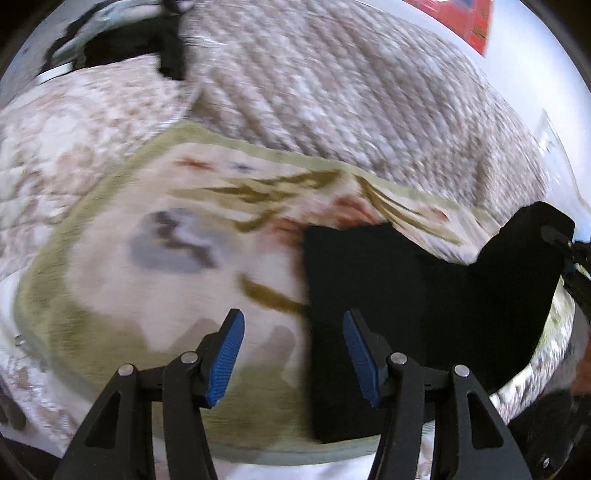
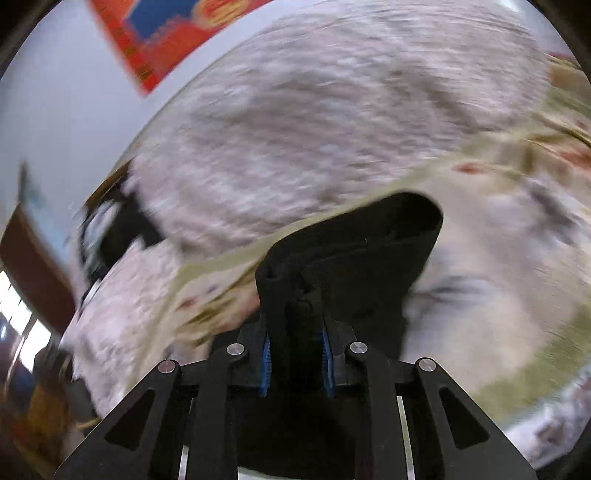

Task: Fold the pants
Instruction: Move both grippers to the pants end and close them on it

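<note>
The black pants lie on a cream blanket with a green border, to the right in the left wrist view. My left gripper is open and empty, its right finger over the pants' left edge. My right gripper shows at the far right of that view, holding a raised corner of the pants. In the right wrist view my right gripper is shut on a bunched fold of the black pants, lifted above the blanket. Both views are motion blurred.
A beige patterned quilt covers the bed behind the blanket. Another dark garment lies at the far left corner. A red poster hangs on the white wall. Dark furniture stands at the left.
</note>
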Demonstrator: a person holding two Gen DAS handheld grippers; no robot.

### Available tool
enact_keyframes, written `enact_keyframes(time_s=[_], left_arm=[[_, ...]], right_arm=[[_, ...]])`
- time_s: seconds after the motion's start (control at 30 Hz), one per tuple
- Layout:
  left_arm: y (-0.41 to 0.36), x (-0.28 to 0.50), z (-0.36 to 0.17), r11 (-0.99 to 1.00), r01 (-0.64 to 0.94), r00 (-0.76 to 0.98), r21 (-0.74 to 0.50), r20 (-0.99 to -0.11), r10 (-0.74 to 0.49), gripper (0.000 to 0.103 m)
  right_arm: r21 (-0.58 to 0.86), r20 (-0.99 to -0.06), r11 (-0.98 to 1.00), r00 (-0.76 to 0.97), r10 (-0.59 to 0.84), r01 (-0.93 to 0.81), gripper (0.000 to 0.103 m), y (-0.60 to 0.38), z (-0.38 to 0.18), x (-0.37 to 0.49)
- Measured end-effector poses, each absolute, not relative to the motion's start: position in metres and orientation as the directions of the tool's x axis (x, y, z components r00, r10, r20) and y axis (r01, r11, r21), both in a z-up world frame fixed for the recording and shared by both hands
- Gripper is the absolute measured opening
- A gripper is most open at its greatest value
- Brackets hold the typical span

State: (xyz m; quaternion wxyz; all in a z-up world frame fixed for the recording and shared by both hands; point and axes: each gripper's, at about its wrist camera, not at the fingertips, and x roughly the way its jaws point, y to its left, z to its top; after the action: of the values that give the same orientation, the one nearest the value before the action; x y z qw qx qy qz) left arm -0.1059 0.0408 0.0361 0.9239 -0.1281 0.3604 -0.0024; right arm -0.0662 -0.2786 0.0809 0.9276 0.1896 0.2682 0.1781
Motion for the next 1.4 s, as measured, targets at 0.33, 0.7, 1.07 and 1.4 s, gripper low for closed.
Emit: enact_keyframes(time_s=[0.33,0.7,1.07,1.4], left_arm=[[0.095,-0.127,0.036,0.934,-0.21,0.758,-0.29,-0.652,-0.032,0.059],[0.098,-0.129,0.034,0.929,-0.193,0.766,-0.317,-0.64,-0.059,0.059],[0.092,-0.128,0.038,0.939,-0.191,0.766,-0.287,-0.642,-0.04,0.059],[0.038,-0.101,0.063,0.966,-0.016,0.76,-0.257,-0.631,-0.155,0.059]], right_arm=[[0.342,-0.639,0.805,0.508,0.578,-0.486,0.021,-0.125,0.001,-0.049],[0.226,-0.676,0.827,0.529,0.514,-0.515,0.022,-0.101,-0.008,-0.07],[0.308,-0.518,0.743,0.55,0.655,-0.595,0.048,-0.143,0.017,-0.101],[0.341,-0.609,0.832,0.57,0.551,-0.439,0.031,-0.193,-0.012,-0.081]])
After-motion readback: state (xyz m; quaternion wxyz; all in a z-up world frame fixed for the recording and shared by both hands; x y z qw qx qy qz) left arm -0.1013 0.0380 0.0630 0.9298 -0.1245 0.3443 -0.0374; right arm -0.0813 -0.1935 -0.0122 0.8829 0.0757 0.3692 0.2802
